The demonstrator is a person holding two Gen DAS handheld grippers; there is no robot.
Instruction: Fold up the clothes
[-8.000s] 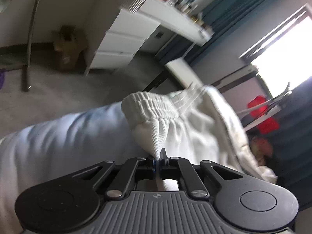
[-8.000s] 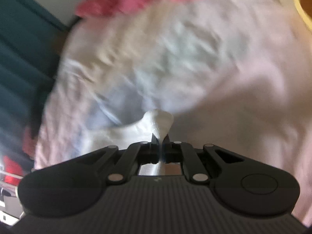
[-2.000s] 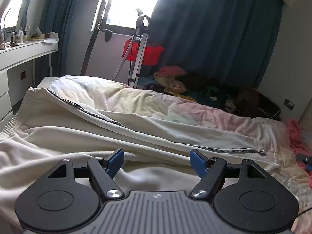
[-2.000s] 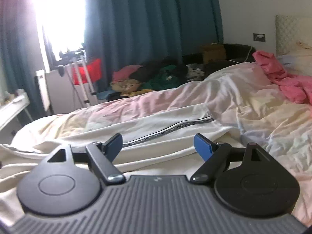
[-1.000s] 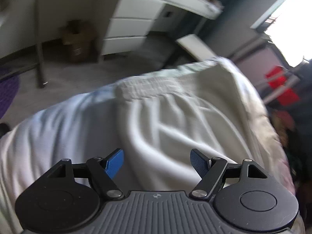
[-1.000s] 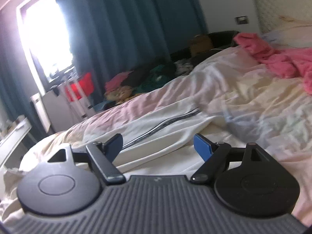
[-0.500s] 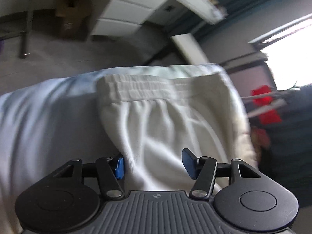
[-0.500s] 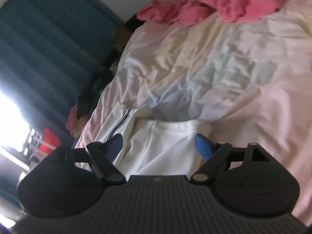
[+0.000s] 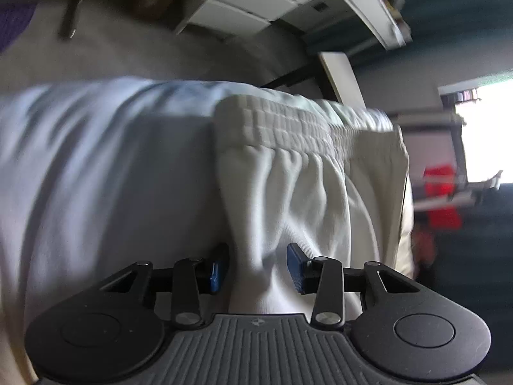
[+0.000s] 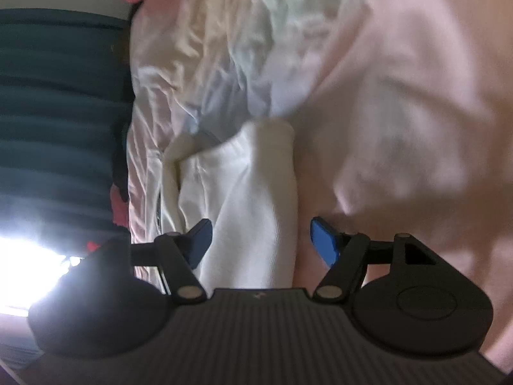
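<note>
Both my jaws gape around the trousers (image 9: 288, 192) on the bed (image 10: 400, 96) — left gripper (image 9: 256, 268) near the waistband (image 9: 272, 128), right gripper (image 10: 261, 240) at the hem — so I should bite deep and evenly.

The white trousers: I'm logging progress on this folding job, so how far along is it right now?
Done: the white trousers lie lengthwise on the bed sheet, seemingly folded leg over leg. In hand: nothing is gripped yet; the left gripper has open jaws around cloth below the waistband, and the right gripper has open jaws astride the hem end. Left: closing both and folding end to end.
</note>
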